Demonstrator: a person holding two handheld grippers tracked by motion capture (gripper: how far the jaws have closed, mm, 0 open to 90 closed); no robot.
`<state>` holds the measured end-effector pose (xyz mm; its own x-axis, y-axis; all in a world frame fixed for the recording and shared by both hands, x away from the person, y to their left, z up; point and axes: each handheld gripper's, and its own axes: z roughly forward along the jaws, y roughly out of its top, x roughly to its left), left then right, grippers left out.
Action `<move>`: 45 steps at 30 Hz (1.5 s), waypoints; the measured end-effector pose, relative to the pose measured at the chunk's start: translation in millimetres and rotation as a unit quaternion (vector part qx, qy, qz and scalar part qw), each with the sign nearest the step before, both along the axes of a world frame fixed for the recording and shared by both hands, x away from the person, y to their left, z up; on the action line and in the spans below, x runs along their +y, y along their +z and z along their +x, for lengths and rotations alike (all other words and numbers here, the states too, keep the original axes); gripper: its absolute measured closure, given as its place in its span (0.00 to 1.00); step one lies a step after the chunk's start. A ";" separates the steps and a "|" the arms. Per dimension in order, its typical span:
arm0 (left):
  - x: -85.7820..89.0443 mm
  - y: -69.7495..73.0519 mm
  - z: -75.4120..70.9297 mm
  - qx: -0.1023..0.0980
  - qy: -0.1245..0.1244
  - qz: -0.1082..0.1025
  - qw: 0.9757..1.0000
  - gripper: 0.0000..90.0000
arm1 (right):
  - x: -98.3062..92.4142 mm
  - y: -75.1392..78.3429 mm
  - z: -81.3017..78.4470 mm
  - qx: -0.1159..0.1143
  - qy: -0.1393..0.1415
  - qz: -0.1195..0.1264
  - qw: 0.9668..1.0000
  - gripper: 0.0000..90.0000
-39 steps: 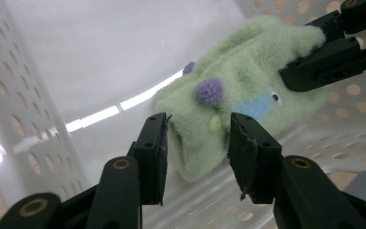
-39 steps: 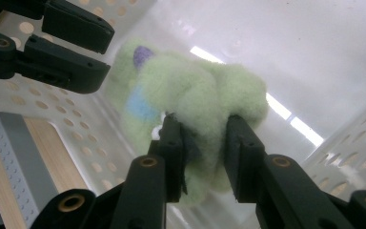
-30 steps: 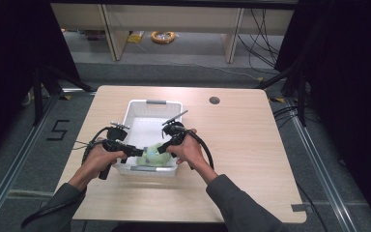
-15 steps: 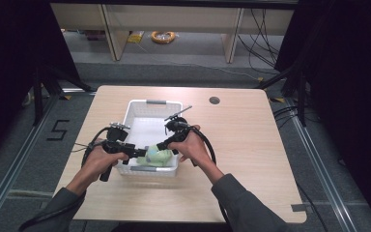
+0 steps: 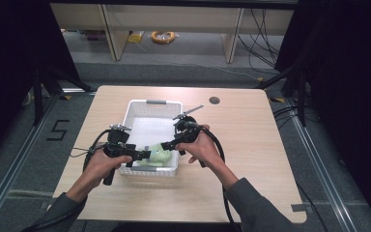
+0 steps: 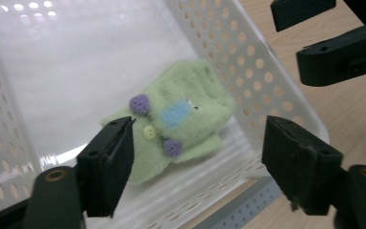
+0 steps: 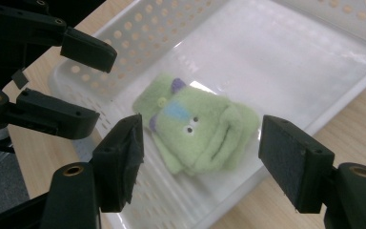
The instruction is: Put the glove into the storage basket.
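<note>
since the wooden table (image 5: 251, 145) carries the white perforated basket (image 5: 147, 104) as a bin, the green plush sock (image 6: 181, 114) lies on its floor at the near end, where the left gripper (image 6: 198, 167) and right gripper (image 7: 202, 167), jaws just opening, stand spread and clear of it, likely a release.

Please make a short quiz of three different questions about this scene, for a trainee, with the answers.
1. True or false: the green plush toy lies inside the white perforated basket.
2. Multiple choice: how does the left tool stand? A) shut on the toy B) open, toy not pressed C) shut on the basket rim
3. Fill in: the basket stands on a ____ table.

Key:
1. True; it lies in the basket's end nearest the person.
2. B; its jaws have just been opening, as have those of the right tool, and the toy lies free on the basket floor.
3. Wooden.
</note>
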<state>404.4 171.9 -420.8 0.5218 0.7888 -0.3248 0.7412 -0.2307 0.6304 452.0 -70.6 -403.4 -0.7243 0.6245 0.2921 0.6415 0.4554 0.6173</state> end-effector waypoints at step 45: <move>-54.3 -3.2 -59.9 -0.062 -0.078 -0.041 0.994 0.18 | -105.8 -11.5 -62.7 -0.054 -0.035 0.090 0.994 0.31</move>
